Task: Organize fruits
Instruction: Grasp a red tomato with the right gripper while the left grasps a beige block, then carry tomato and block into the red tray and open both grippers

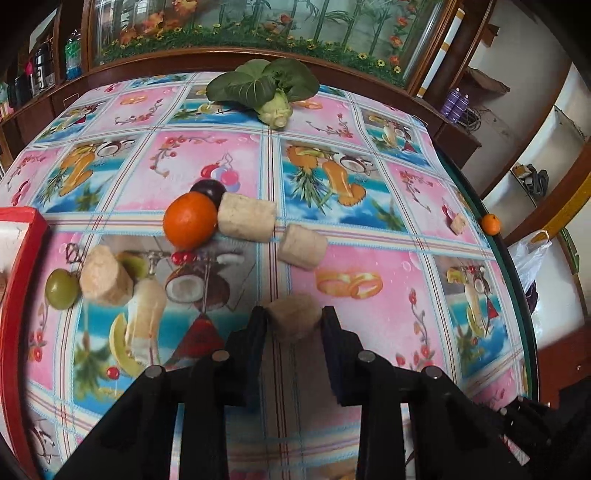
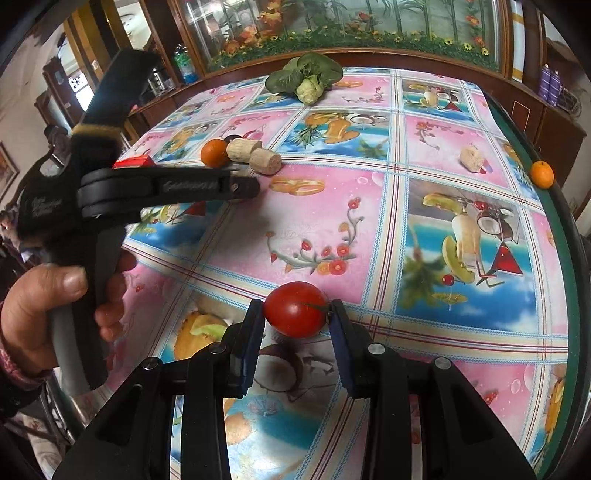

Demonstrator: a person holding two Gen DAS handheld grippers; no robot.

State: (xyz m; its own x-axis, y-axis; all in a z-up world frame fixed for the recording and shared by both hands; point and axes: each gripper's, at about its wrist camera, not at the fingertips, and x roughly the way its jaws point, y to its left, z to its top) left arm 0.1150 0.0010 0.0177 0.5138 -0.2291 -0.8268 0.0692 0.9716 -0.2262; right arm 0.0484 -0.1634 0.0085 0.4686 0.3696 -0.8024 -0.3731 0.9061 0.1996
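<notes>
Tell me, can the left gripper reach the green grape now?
Probably not yet: the left gripper is already shut on a beige chunk. The green grape lies left, touching another beige chunk.

A table (image 1: pixel 369 295) covered with a glossy pink-and-blue fruit-print cloth stood against a dark wooden cabinet (image 1: pixel 155 64) whose glass panel (image 2: pixel 332 18) showed bamboo and orange flowers. White walls (image 1: pixel 524 55) and open wooden shelves (image 1: pixel 491 85) lay to the right in soft daylight.

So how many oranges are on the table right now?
2. One large orange touches the pale chunk mid-table; a small orange sits at the table's right edge. The red box may hide more.
</notes>
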